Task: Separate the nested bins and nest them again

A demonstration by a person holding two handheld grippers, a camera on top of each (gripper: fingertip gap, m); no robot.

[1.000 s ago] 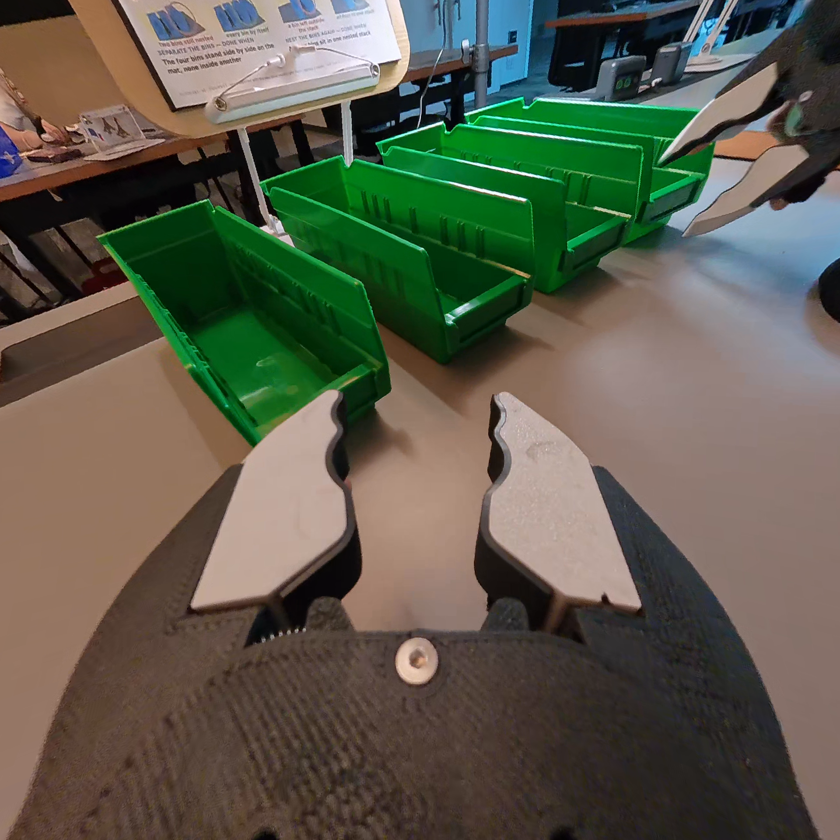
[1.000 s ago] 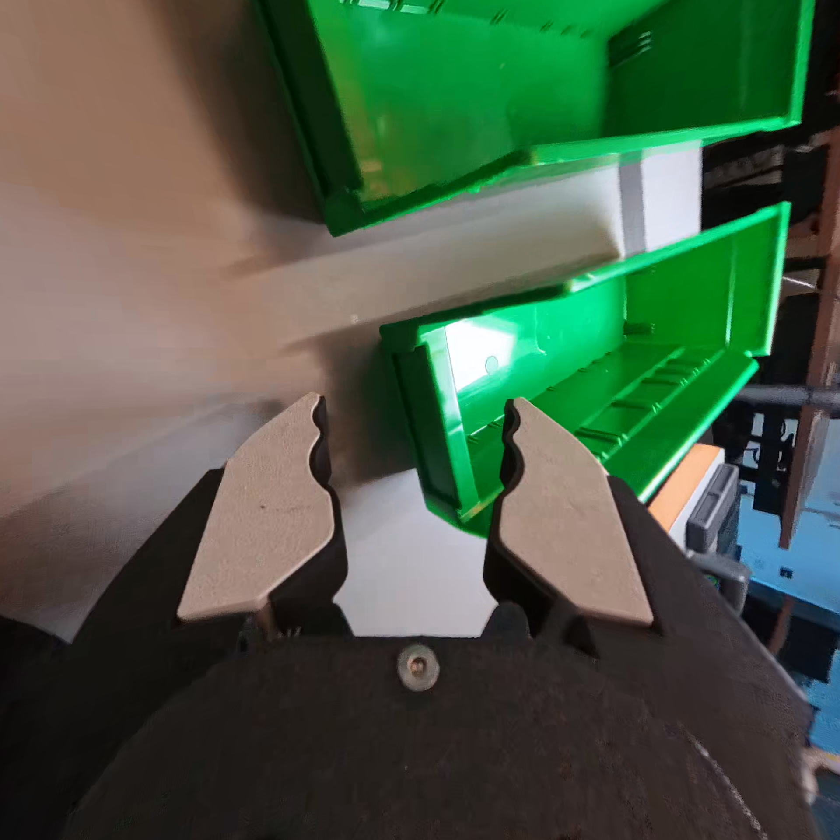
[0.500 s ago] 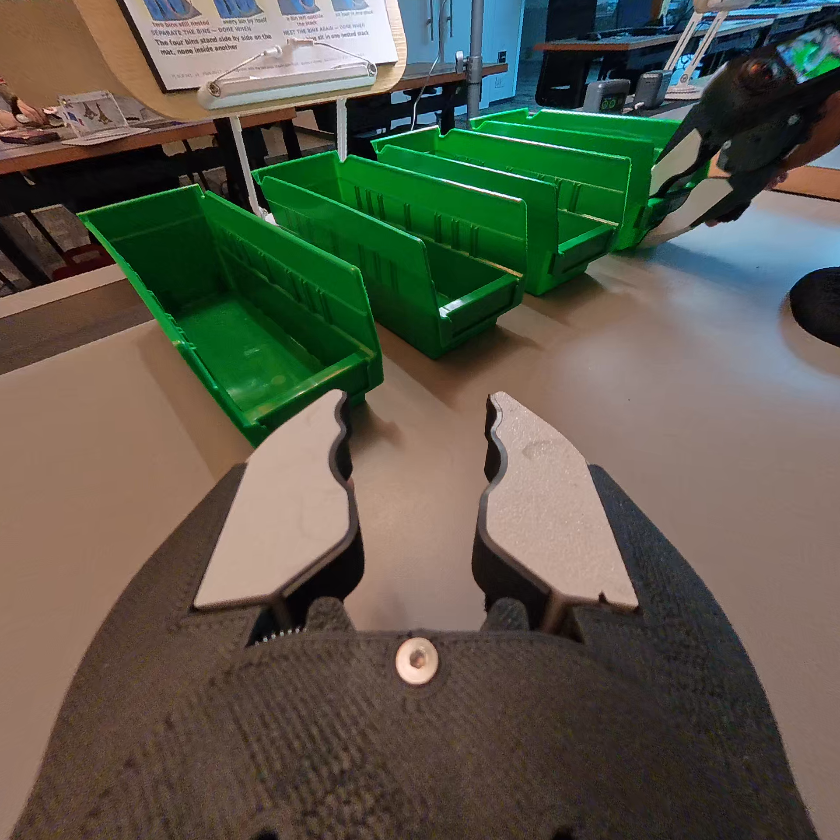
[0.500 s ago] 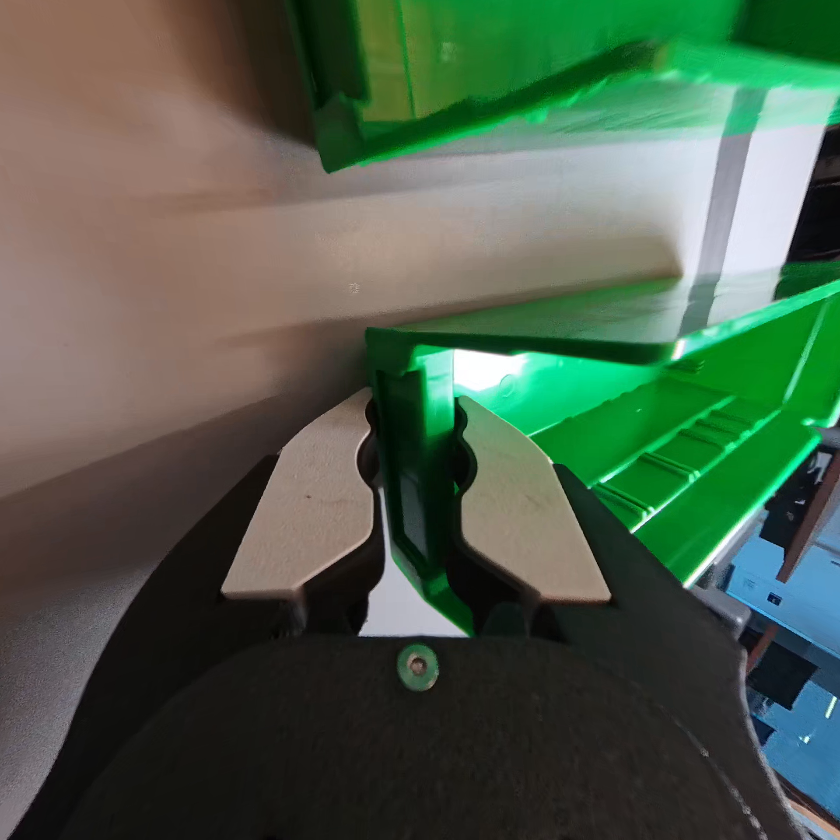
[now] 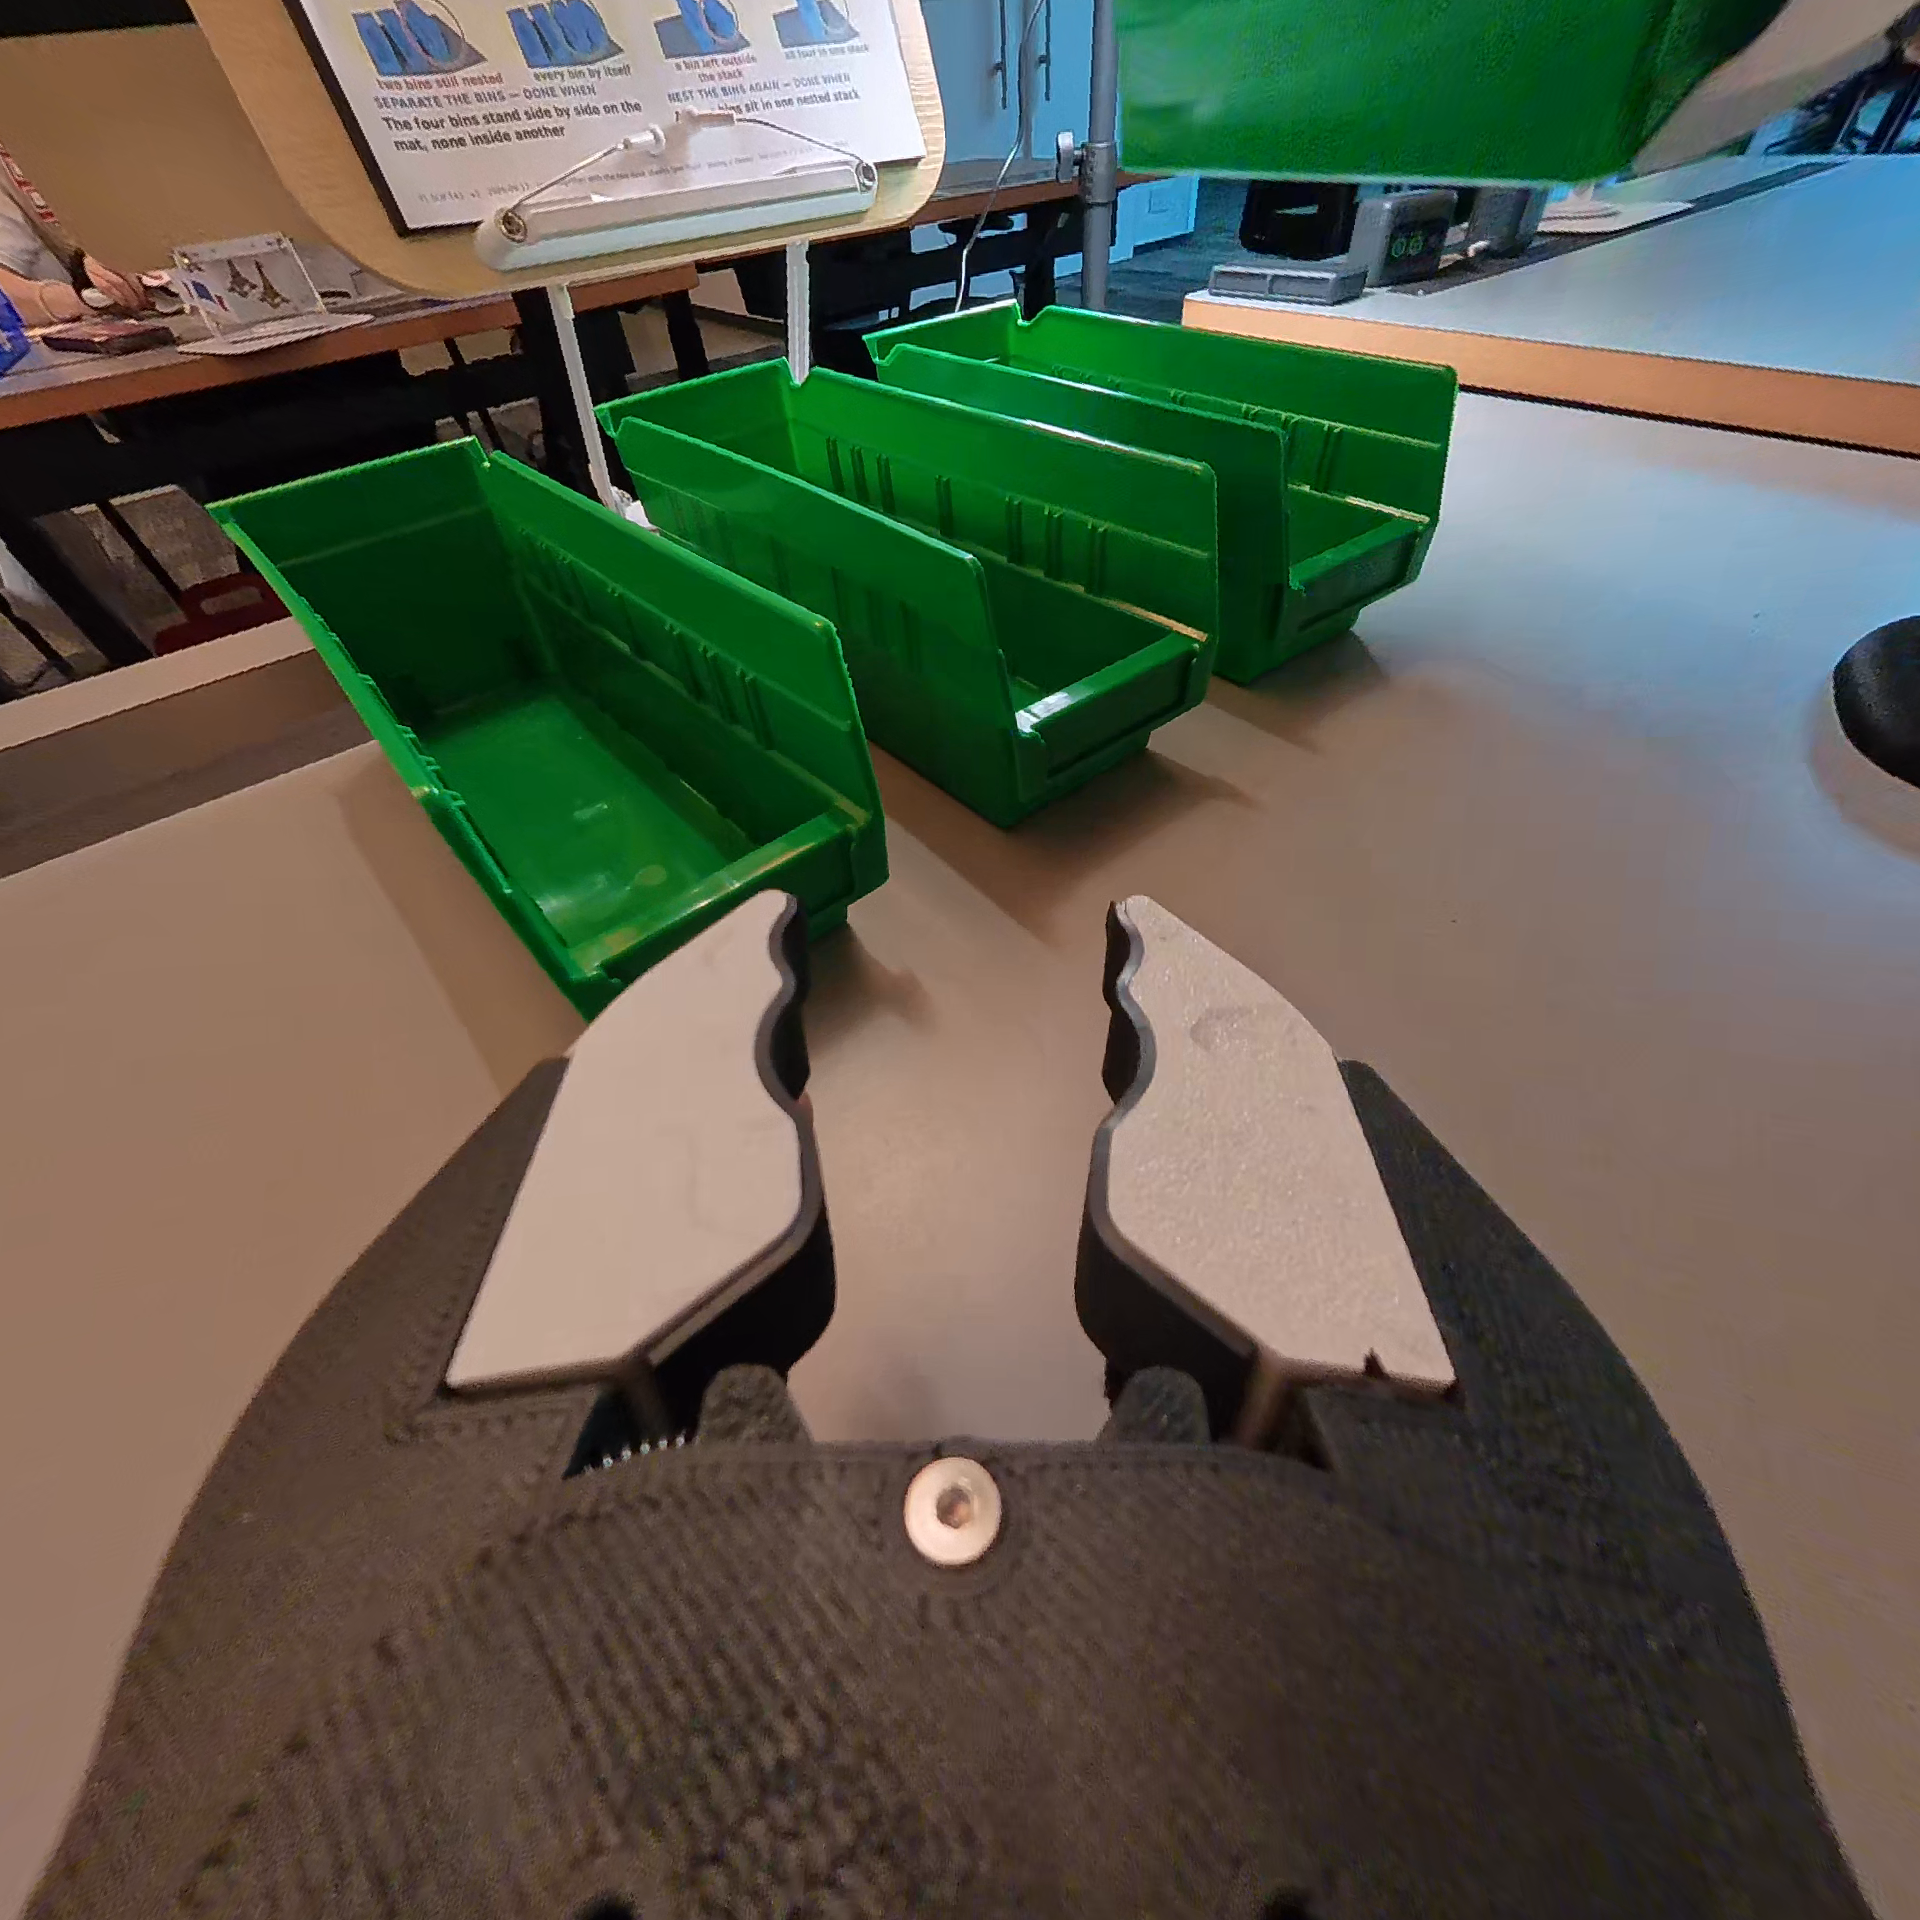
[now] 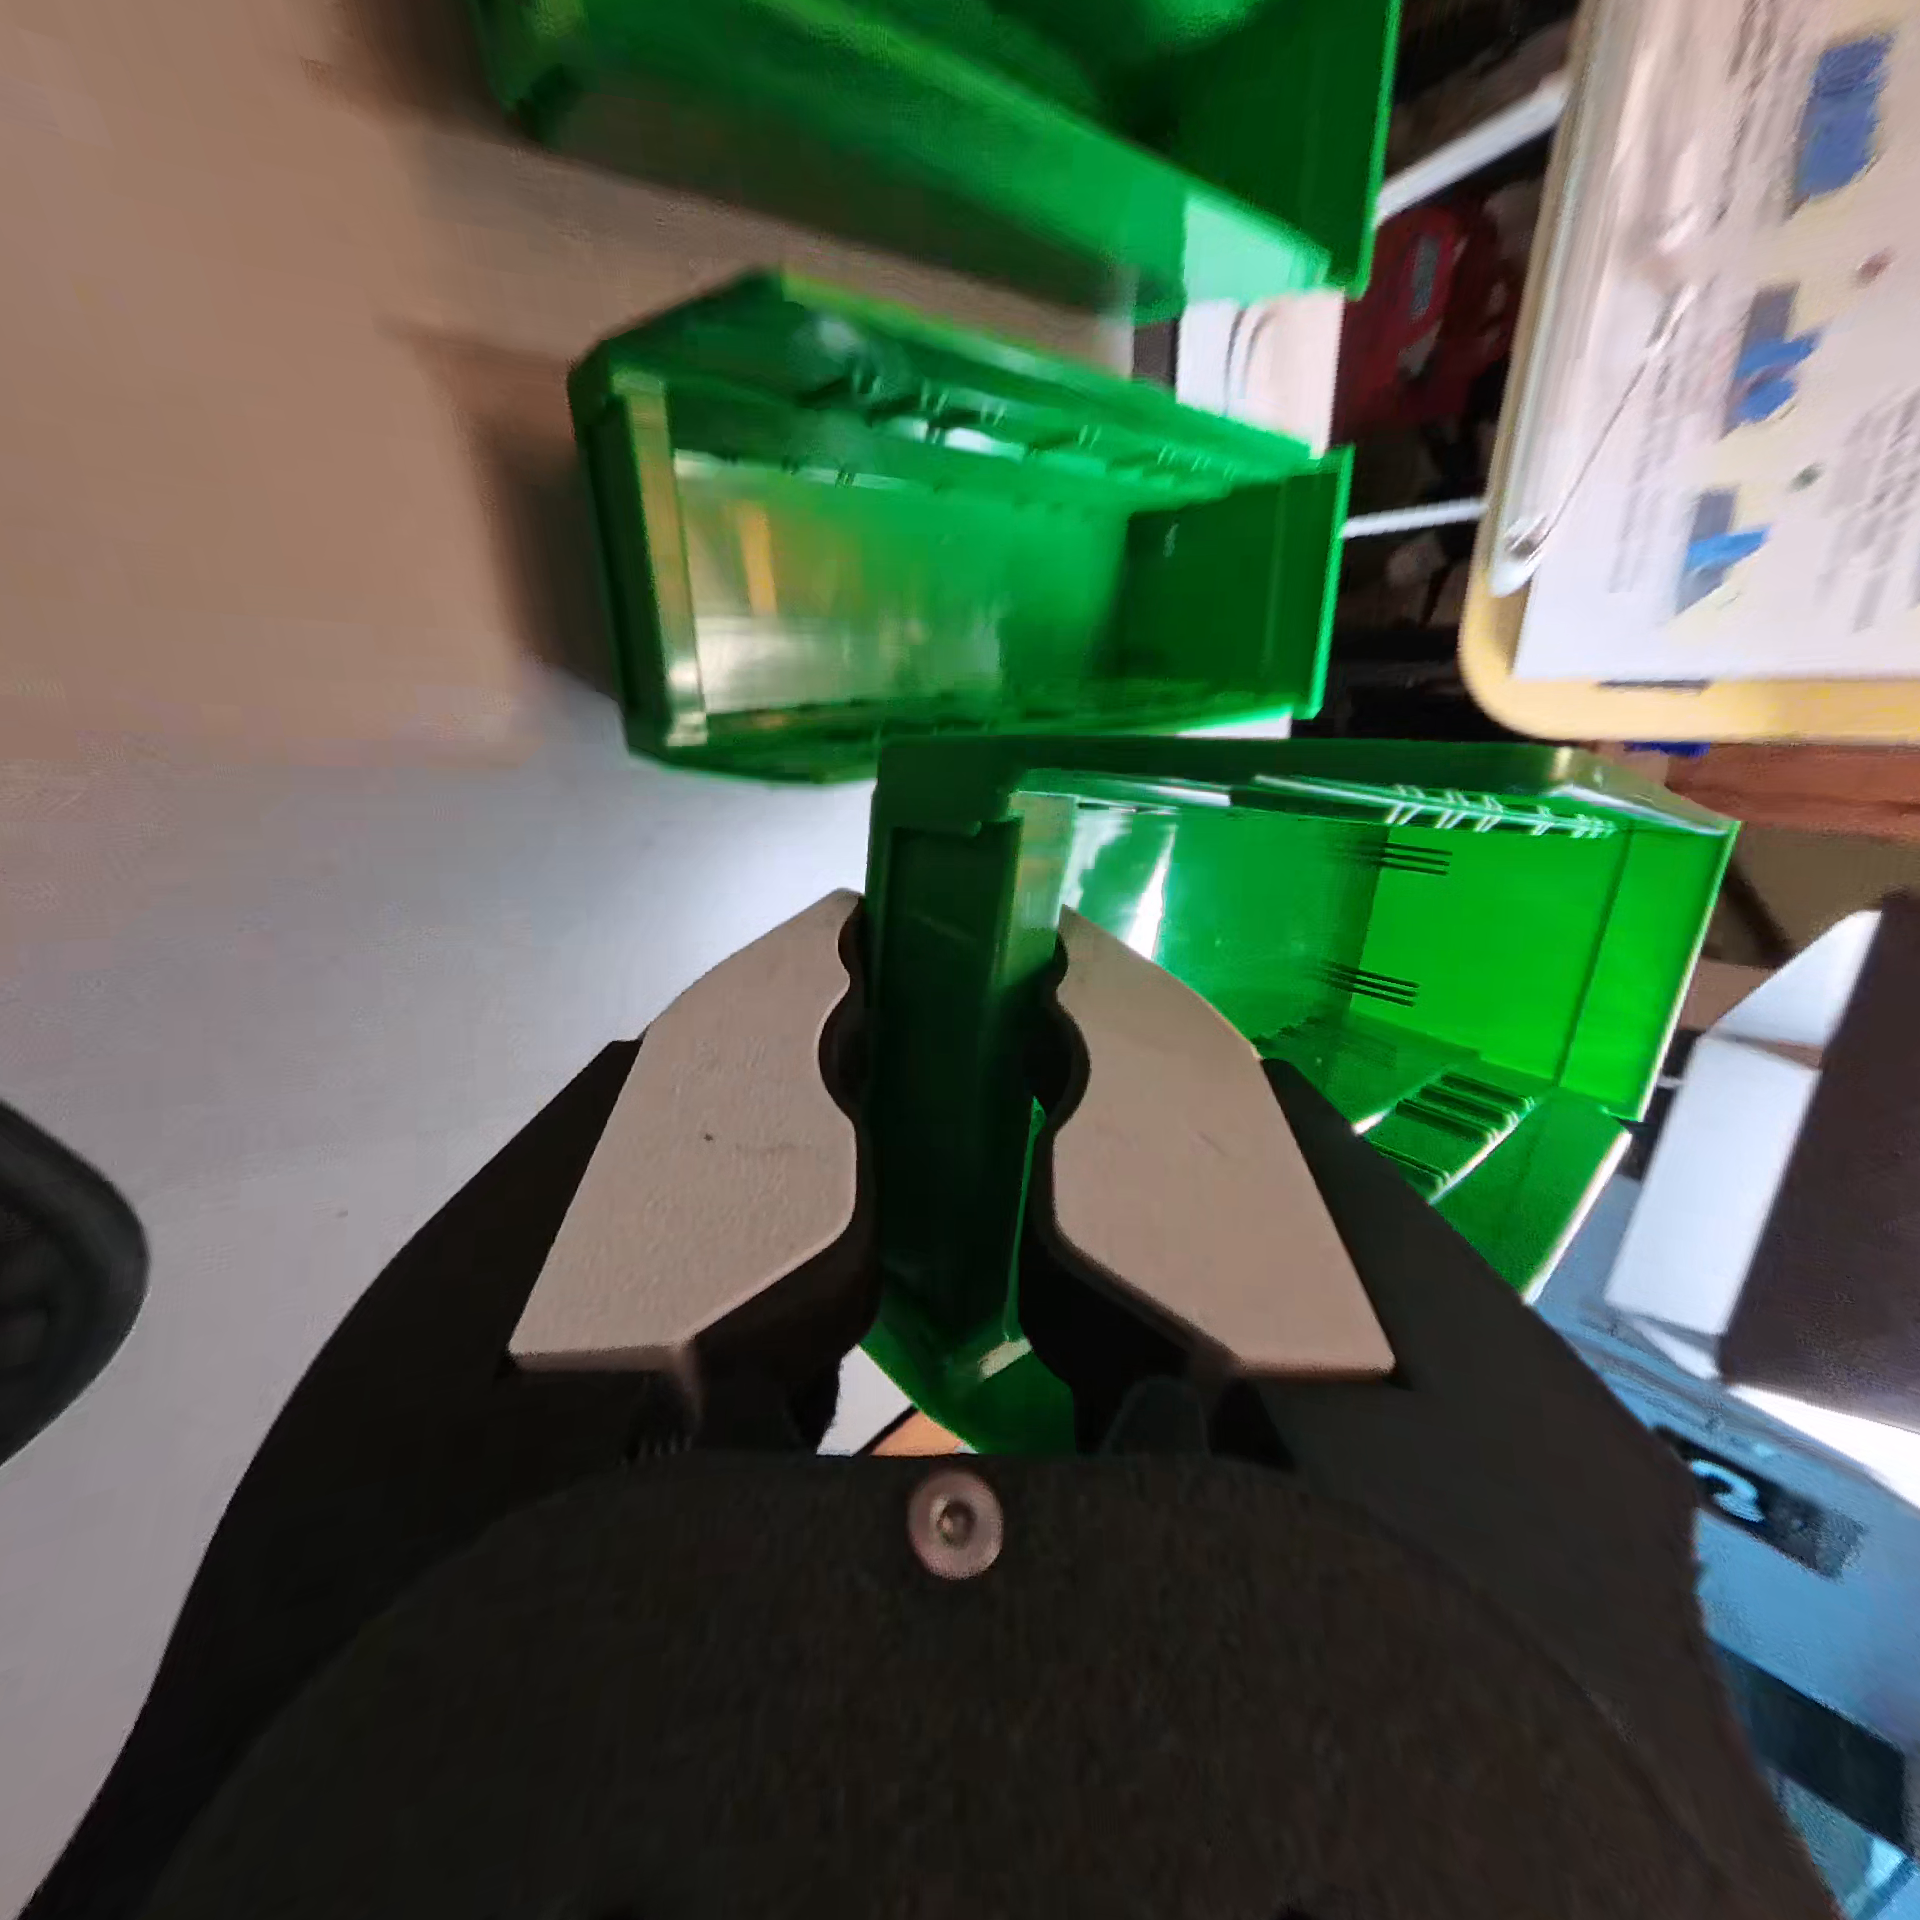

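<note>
Three green bins stand side by side on the grey table in the left wrist view: a left bin [image 5: 582,727], a middle bin [image 5: 935,592] and a right bin [image 5: 1247,468]. My left gripper [image 5: 951,920] is open and empty, low over the table just in front of the left bin. My right gripper [image 6: 951,935] is shut on the front wall of a fourth green bin [image 6: 1507,935] and holds it in the air. That lifted bin shows blurred at the top right of the left wrist view [image 5: 1403,94]. Below it, two of the other bins [image 6: 935,582] [image 6: 1039,135] show blurred.
An instruction board on a clip stand [image 5: 623,94] rises behind the bins and also shows in the right wrist view [image 6: 1714,364]. A black round object [image 5: 1881,696] lies at the table's right edge. Another table [image 5: 1662,291] stands behind on the right. The gap from one gripper's tips to the other's is roughly 35 cm.
My right gripper closed on the front wall of the rightmost bin and lifted it off the table. The left gripper stayed open and hardly moved.
</note>
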